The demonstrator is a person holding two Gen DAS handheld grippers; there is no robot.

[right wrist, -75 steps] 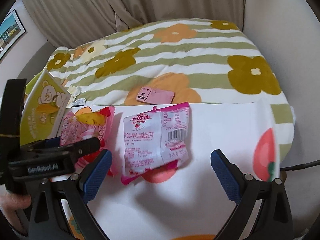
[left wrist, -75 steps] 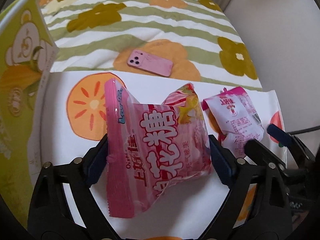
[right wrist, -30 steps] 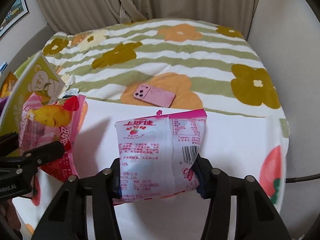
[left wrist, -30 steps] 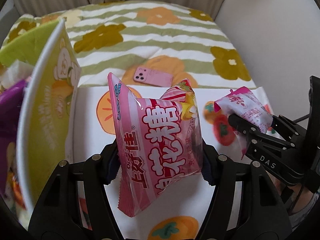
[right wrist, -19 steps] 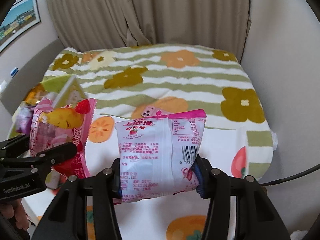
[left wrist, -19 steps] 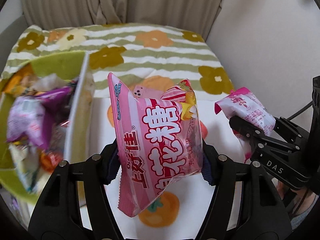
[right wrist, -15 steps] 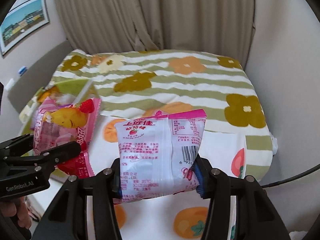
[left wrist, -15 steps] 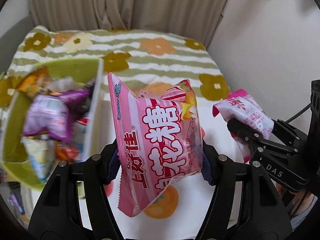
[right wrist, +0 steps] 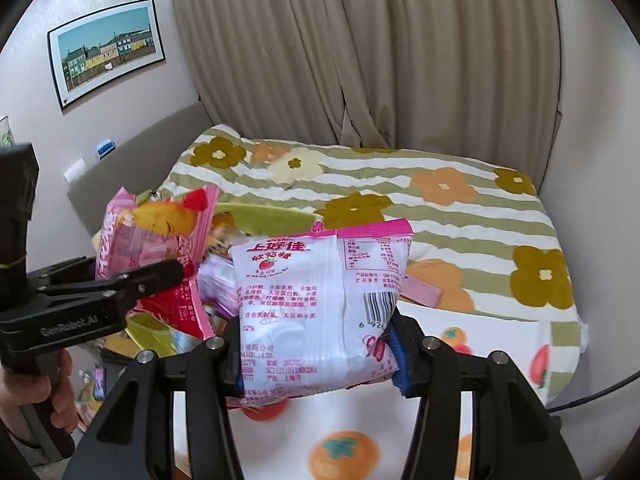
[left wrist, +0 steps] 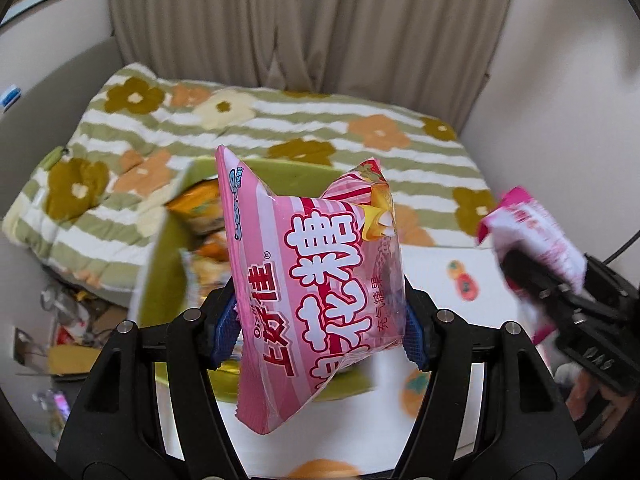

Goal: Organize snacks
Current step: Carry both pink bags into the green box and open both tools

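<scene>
Over a bed (right wrist: 460, 216) w/ striped flower quilt, beige curtain (right wrist: 360, 48) behind: left fingers (left wrist: 224, 326) pinch pink bag (left wrist: 316, 280) above green box (left wrist: 160, 264); right fingers (right wrist: 396, 356) clamp white bag (right wrist: 316, 312).

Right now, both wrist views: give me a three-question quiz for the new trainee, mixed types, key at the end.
1. True or false: the left gripper is shut on the pink marshmallow bag.
2. The white-and-pink packet is held by: A) right gripper B) a bare hand C) nothing, it lies on the bed.
3. Fill in: the open green box already holds other ____.

Key: 1 true; 2 A; 3 snacks.
</scene>
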